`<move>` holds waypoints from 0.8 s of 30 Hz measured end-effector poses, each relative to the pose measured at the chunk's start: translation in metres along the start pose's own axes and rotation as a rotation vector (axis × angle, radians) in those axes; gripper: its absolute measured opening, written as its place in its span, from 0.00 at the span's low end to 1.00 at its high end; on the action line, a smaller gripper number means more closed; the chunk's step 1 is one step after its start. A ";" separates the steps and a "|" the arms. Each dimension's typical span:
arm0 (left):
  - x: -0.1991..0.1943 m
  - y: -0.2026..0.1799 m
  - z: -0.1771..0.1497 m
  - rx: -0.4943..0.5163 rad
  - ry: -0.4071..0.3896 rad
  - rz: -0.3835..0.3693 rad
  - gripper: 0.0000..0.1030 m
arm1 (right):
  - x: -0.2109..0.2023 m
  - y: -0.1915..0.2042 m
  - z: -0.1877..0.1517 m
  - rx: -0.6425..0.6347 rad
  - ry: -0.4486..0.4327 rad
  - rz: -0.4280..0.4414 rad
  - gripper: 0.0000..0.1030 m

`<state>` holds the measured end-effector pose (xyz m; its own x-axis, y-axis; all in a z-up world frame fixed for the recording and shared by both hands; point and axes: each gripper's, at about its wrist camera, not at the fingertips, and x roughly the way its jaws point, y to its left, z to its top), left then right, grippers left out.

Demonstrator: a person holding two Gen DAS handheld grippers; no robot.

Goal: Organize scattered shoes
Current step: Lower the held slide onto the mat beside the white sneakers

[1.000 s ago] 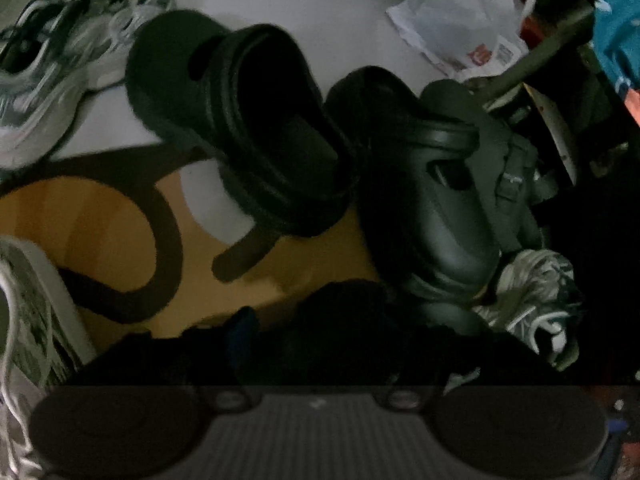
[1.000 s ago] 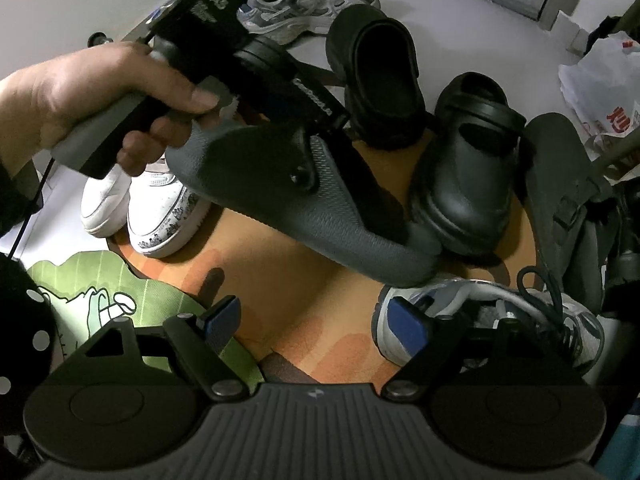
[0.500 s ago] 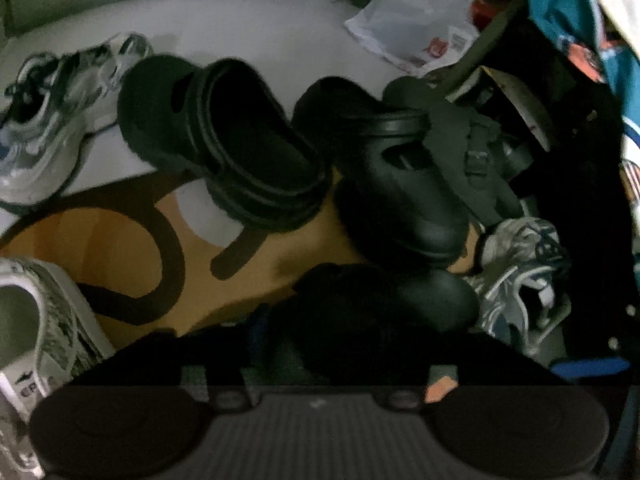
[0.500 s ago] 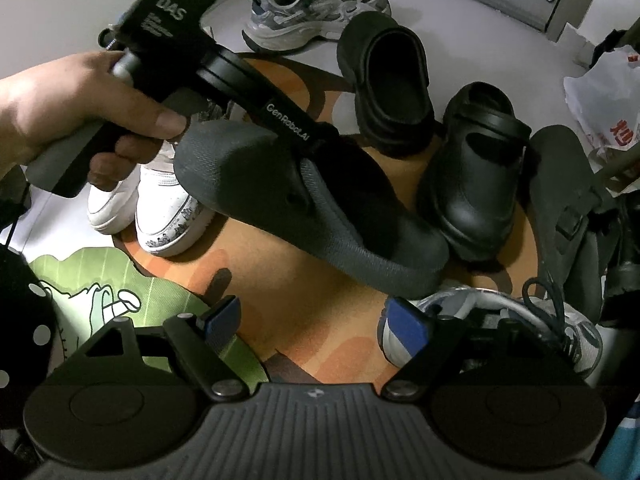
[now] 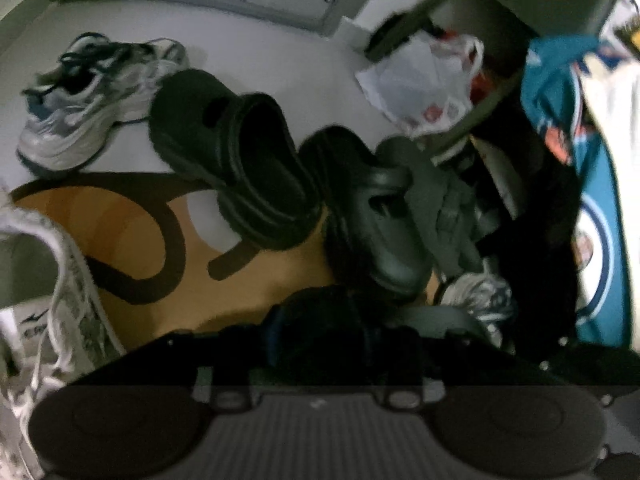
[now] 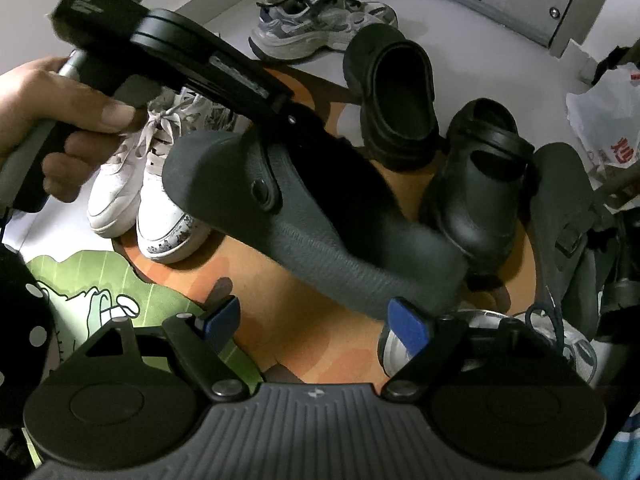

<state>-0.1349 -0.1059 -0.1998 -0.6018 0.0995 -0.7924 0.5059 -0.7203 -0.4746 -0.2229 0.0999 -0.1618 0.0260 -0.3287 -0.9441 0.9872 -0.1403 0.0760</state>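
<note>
text: "DAS" | on: left gripper (image 6: 296, 120) body, white letters | plastic bag (image 6: 608, 120): red print, unreadable

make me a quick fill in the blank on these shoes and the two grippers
1. The left gripper holds a dark grey ____ above the orange rug.
2. The right gripper has its jaws ____ with nothing between them.
3. The pair of white sneakers stands at the rug's ____ edge in the right wrist view.

Missing words: clog; open; left
</note>
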 end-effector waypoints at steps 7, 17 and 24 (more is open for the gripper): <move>-0.012 0.010 -0.007 -0.095 -0.025 -0.064 0.37 | -0.005 -0.007 0.007 0.027 -0.038 -0.035 0.83; -0.025 0.025 -0.014 -0.310 -0.117 -0.084 0.37 | -0.009 -0.006 0.007 0.028 -0.034 -0.010 0.83; -0.027 0.023 -0.028 -0.386 -0.146 -0.108 0.37 | -0.014 -0.008 0.011 0.044 -0.055 -0.012 0.83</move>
<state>-0.0896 -0.1064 -0.1998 -0.7315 0.0422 -0.6806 0.6123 -0.3985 -0.6828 -0.2328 0.0950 -0.1456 0.0047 -0.3777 -0.9259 0.9794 -0.1851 0.0804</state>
